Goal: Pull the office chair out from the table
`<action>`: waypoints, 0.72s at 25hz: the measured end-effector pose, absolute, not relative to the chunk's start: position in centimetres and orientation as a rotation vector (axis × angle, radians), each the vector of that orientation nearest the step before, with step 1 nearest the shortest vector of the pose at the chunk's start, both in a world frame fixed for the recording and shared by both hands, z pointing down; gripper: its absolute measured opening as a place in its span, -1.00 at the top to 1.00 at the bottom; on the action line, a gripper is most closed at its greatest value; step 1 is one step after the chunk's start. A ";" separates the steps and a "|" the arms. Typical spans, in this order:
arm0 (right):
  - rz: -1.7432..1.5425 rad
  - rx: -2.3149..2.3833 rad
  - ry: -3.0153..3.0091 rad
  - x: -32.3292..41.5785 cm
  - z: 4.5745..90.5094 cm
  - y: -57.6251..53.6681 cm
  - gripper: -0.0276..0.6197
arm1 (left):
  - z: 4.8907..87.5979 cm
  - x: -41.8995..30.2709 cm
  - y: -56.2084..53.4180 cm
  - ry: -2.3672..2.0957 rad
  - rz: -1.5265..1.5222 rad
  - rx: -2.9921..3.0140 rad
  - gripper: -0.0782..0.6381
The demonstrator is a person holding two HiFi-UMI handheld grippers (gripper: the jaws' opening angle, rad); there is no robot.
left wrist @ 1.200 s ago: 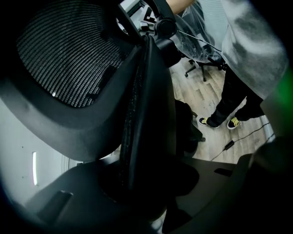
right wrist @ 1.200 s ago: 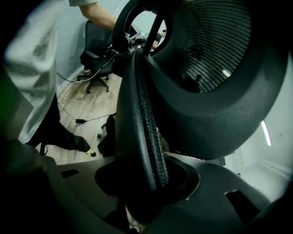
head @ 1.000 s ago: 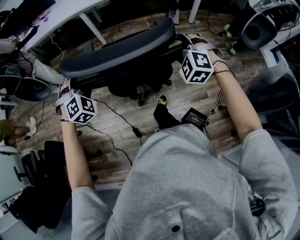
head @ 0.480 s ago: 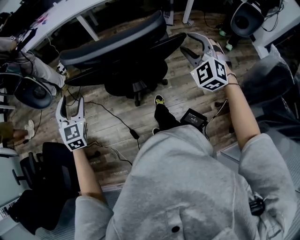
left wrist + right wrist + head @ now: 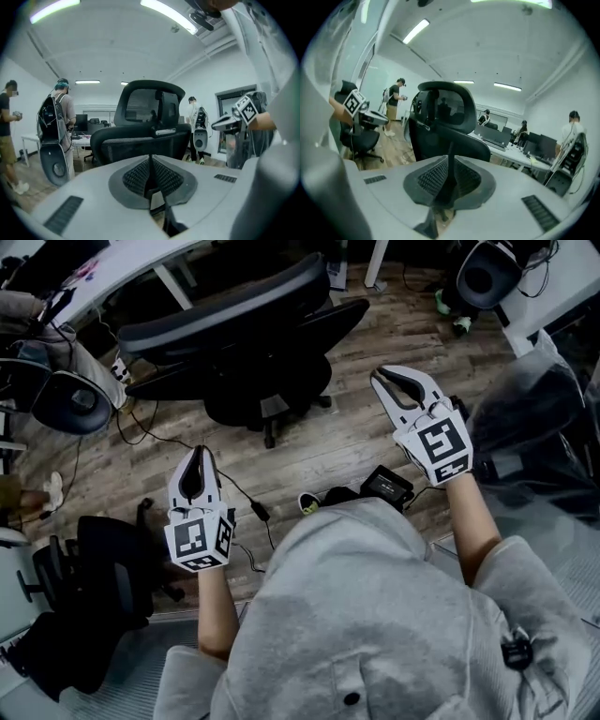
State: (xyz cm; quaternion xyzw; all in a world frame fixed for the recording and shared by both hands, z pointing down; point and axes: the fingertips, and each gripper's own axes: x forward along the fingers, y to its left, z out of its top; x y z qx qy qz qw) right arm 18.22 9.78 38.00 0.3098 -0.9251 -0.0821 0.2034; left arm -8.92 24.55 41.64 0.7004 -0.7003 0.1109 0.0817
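The black office chair (image 5: pixel 234 315) stands on the wood floor with its backrest toward me, just in front of the white table (image 5: pixel 122 261). Both grippers hang well short of it, touching nothing. My left gripper (image 5: pixel 200 454) is low on the left and my right gripper (image 5: pixel 382 379) is off the chair's right side. Both pairs of jaws have just been closing, and they now meet with nothing between them. The left gripper view shows its jaws (image 5: pixel 151 158) shut and the chair (image 5: pixel 145 126) beyond. In the right gripper view the pads (image 5: pixel 451 159) also meet in front of the chair (image 5: pixel 440 123).
Cables and a black box (image 5: pixel 387 482) lie on the floor near my shoe (image 5: pixel 309 502). A second black chair (image 5: pixel 103 563) stands at lower left. Round speaker-like units sit at left (image 5: pixel 73 401) and top right (image 5: pixel 483 277). Several people stand around the office.
Both grippers have drawn back from the chair's backrest toward my body. Their jaws stood open half a second ago and are now shut and empty.
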 end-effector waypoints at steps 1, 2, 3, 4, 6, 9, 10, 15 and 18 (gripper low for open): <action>-0.176 0.867 -2.621 18.0 37.7 10.3 0.74 | 41.0 -8.3 24.5 -2.094 0.274 2.079 0.72; -0.127 0.868 -2.654 17.8 37.5 10.7 0.77 | 40.4 -7.6 24.5 -2.094 0.231 2.074 0.74; -0.084 0.868 -2.681 17.7 37.3 11.1 0.78 | 39.9 -7.0 24.4 -2.094 0.205 2.076 0.75; -0.052 0.869 -2.701 17.6 37.3 11.4 0.78 | 39.4 -6.4 24.4 -2.094 0.195 2.086 0.75; -0.026 0.878 -2.721 17.4 37.1 11.8 0.78 | 38.9 -5.6 24.3 -2.092 0.210 2.103 0.75; -0.027 0.876 -2.730 17.4 37.1 12.4 0.78 | 38.8 -4.7 24.7 -2.077 0.244 2.111 0.75; -0.030 0.874 -2.730 17.5 37.3 12.8 0.78 | 38.8 -4.4 24.9 -2.073 0.255 2.115 0.75; -0.013 0.890 -2.739 18.2 37.5 13.8 0.78 | 39.1 -3.5 25.6 -2.069 0.292 2.128 0.75; -0.012 0.895 -2.740 18.5 37.4 14.6 0.78 | 39.2 -2.9 26.3 -2.064 0.281 2.124 0.75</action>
